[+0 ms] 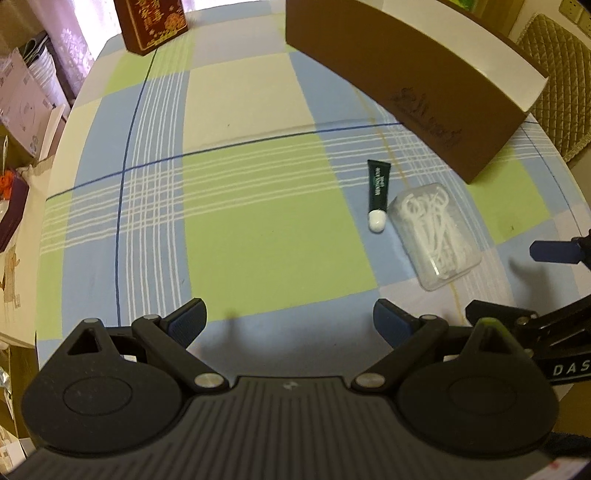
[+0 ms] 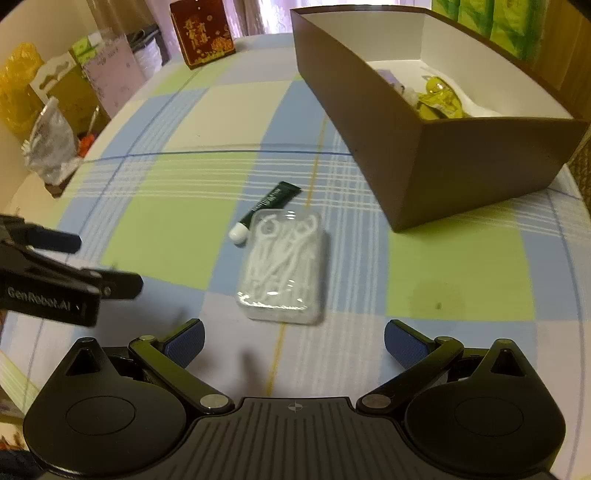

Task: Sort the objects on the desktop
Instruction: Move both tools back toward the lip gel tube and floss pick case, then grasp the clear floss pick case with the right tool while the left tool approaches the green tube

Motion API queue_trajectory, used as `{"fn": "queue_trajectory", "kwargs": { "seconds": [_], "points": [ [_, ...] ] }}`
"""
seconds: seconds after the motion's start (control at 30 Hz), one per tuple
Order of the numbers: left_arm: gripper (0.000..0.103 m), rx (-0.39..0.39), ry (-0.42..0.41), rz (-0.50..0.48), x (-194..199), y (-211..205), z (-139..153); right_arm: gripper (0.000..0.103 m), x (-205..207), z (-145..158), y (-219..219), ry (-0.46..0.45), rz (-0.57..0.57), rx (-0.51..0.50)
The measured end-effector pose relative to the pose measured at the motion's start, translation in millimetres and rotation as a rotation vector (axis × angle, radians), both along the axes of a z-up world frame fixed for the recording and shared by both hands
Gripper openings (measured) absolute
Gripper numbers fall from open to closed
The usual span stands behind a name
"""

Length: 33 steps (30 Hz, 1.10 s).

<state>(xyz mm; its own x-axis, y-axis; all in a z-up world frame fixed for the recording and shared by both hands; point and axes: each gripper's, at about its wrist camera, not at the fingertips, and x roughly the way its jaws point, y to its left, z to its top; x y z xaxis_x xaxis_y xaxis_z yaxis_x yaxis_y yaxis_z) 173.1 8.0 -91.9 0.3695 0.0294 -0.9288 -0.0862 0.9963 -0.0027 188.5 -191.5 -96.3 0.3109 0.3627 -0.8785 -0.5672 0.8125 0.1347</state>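
Observation:
A clear plastic case of white floss picks [image 2: 282,267] lies on the checked tablecloth, straight ahead of my open right gripper [image 2: 293,343] and a short way off. A dark green tube with a white cap [image 2: 266,210] lies just behind it, touching or nearly so. In the left wrist view the floss case [image 1: 436,236] and the tube [image 1: 377,194] lie to the right of my open left gripper [image 1: 290,319], which has nothing between its fingers. The brown box [image 2: 461,162] with white inner walls stands at the right and holds yellow-green packets.
A red and gold box [image 2: 203,33] stands at the table's far edge. Cartons and bags crowd the floor to the left beyond the table edge [image 1: 55,177]. A quilted chair [image 1: 557,74] stands behind the brown box [image 1: 406,81]. Green packages [image 2: 491,22] sit behind the box.

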Motion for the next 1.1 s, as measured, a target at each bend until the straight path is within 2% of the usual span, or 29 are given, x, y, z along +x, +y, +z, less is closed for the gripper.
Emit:
{"fn": "queue_trajectory", "kwargs": {
  "seconds": [0.23, 0.47, 0.83, 0.9, 0.93, 0.97, 1.1],
  "points": [
    [0.095, -0.003, 0.013, 0.015, -1, 11, -7, 0.100, 2, -7, 10, -0.035, 0.017, 0.006],
    [0.095, 0.001, 0.018, 0.020, 1, 16, -10, 0.084, 7, -17, 22, -0.084, 0.068, -0.033],
    [0.095, 0.006, 0.026, 0.033, 2, 21, -13, 0.082, 14, -25, 31, -0.093, 0.100, -0.052],
    [0.095, 0.010, 0.025, 0.032, 2, 20, -13, 0.076, 15, -27, 32, -0.098, 0.107, -0.054],
    [0.095, 0.011, 0.025, 0.032, 3, 20, -13, 0.064, 16, -28, 32, -0.096, 0.117, -0.052],
    [0.095, 0.012, 0.024, 0.033, 3, 19, -13, 0.056, 17, -29, 32, -0.091, 0.125, -0.052],
    [0.095, 0.016, 0.025, 0.030, 3, 17, -14, 0.054, 14, -30, 28, -0.108, 0.142, -0.056]
  ]
}}
